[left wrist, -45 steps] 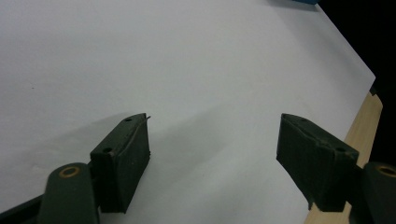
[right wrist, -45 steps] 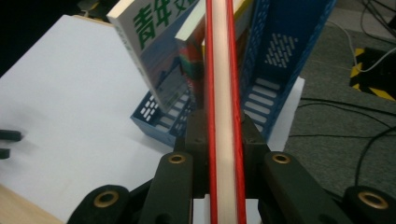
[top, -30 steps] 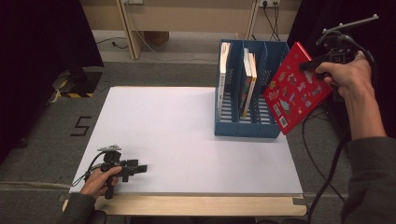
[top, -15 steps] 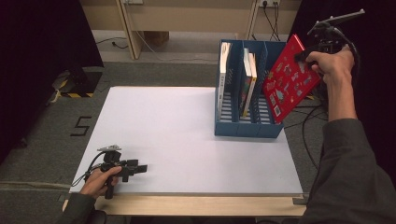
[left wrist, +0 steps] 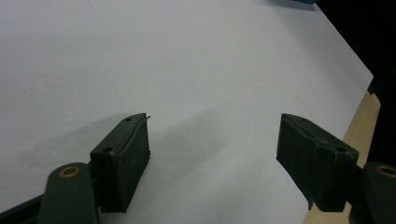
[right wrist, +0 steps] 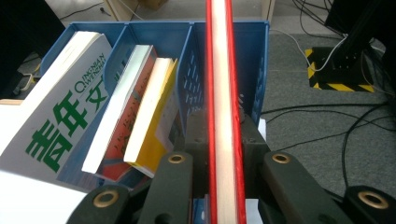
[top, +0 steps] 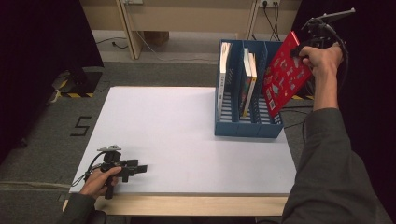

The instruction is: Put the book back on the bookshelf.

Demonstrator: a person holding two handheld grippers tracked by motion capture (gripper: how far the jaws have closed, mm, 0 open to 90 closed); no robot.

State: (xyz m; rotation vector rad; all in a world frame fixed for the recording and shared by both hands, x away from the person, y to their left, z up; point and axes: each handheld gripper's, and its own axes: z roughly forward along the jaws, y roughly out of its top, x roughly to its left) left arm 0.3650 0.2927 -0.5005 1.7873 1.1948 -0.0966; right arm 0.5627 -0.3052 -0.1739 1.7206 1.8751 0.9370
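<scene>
The left hand-held gripper [left wrist: 212,140] looks along its two black jaws, which rise from the bottom edge of the picture. The jaws stand well apart, and nothing is between them. Under them lies the white top of the bench [left wrist: 163,56], smooth and bare, with soft shadows of the jaws on it. Each jaw has a flat pad at its end and a small brass ring lower on its arm. At the right, the white surface ends in a slanted edge, and beside it runs a light wooden strip [left wrist: 362,123]. A small piece of something blue [left wrist: 292,2] is at the top edge, too little to tell what it is. Beyond the edge the background is dark.
</scene>
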